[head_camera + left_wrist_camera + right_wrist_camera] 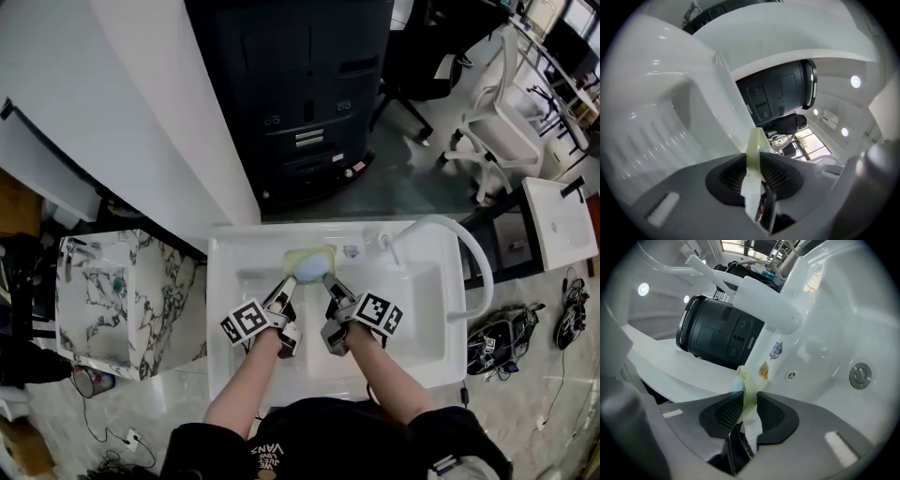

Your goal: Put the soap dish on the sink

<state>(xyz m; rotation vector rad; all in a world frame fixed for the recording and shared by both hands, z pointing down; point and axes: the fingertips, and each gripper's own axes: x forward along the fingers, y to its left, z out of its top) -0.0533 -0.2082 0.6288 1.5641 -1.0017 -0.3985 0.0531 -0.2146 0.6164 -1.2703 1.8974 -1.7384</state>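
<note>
A pale yellow-green soap dish (310, 262) with a light blue soap in it is held at the back ledge of the white sink (225, 281), between both grippers. My left gripper (288, 288) is shut on the dish's left edge, which shows as a thin pale rim (755, 149) pinched between the jaws (754, 165). My right gripper (331, 285) is shut on the right edge; that rim (746, 384) stands between its pads (749, 401). Whether the dish rests on the ledge I cannot tell.
A white curved faucet (469, 255) arches over the basin's right side (764, 301), and the drain (859, 375) lies below it. A marble-patterned basin (103, 295) stands left, a black cabinet (300, 94) behind, a white chair (497, 127) and another white sink (558, 220) right.
</note>
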